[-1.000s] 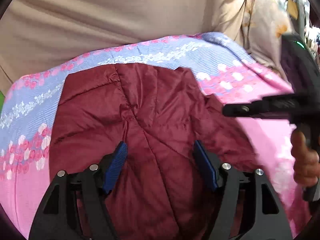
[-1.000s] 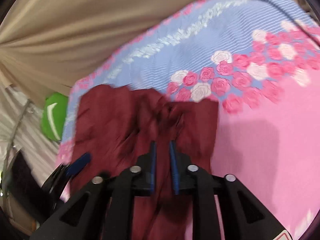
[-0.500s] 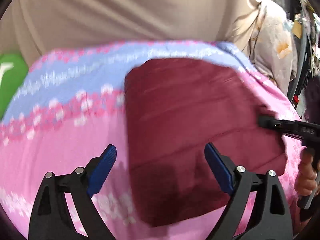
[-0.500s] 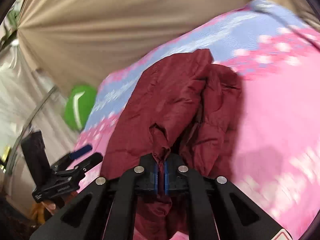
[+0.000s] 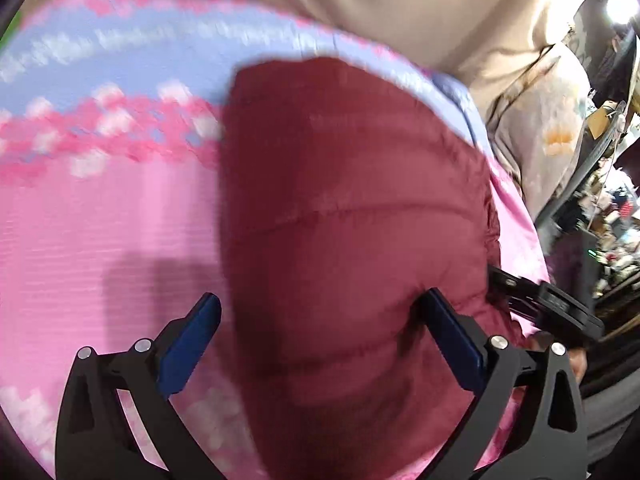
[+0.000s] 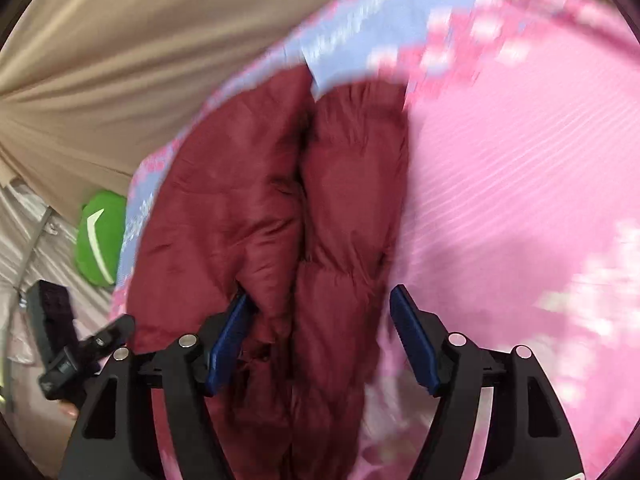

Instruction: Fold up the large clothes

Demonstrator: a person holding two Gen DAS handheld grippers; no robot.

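Bare sheet (image 6: 520, 184) lies open right of the jacket (image 6: 320, 200). The curtain (image 6: 120, 60) closes off the far edge. A green bag (image 6: 100, 240) sits just beside the bed's left corner.

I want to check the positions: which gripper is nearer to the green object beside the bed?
Left. The left gripper sits just below the green object at the bed's side; the right gripper is over the maroon puffer jacket, farther away.

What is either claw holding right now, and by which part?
Nothing. Both the left claw and right claw stand open around the maroon jacket, which lies on the pink bedsheet.
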